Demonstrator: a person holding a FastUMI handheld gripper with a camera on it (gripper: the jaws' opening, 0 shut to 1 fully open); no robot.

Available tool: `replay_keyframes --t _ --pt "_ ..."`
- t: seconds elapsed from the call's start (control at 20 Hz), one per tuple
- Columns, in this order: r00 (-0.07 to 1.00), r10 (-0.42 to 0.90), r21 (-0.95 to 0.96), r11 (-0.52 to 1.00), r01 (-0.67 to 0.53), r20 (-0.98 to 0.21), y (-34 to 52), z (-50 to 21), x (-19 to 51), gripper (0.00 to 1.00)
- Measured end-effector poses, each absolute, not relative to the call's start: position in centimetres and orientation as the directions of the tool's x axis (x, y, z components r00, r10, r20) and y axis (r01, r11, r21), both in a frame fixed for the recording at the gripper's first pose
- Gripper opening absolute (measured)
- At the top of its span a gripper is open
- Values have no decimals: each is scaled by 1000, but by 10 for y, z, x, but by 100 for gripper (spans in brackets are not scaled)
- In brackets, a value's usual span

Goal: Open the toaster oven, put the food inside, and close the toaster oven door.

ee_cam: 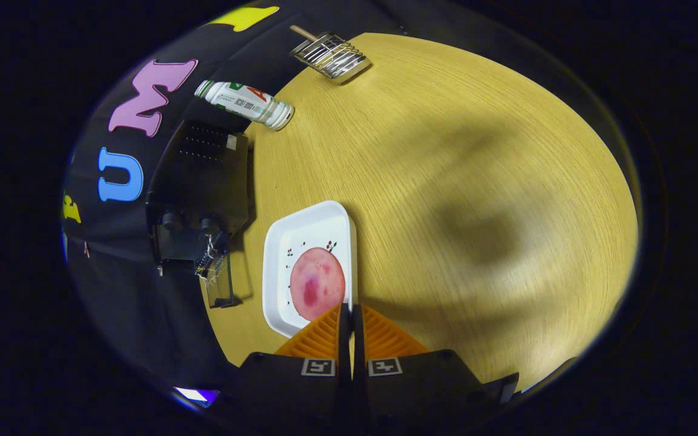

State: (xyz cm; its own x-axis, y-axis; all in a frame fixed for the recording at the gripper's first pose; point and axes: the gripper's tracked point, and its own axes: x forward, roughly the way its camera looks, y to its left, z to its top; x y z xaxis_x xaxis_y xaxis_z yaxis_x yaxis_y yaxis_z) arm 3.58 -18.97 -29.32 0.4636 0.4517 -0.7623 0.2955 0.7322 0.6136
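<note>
A white square plate carries a round pink slice of food and lies on the wooden table just ahead of my fingers. My gripper is shut on the plate's near rim, which runs into the thin slit between the two fingers. Left of the plate stands the black toaster oven against the booth wall. Its glass door hangs open toward the plate. The oven's inside is hidden from this angle.
A white bottle lies on its side beyond the oven at the table's edge. A wire rack with a wooden handle sits further off. Bare wooden table stretches to the right of the plate, crossed by a broad shadow.
</note>
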Motion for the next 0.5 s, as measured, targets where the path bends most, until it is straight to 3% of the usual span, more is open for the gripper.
replay_keyframes --t 0.5 --pt "505 524 713 623 322 -686 -185 -266 34 5"
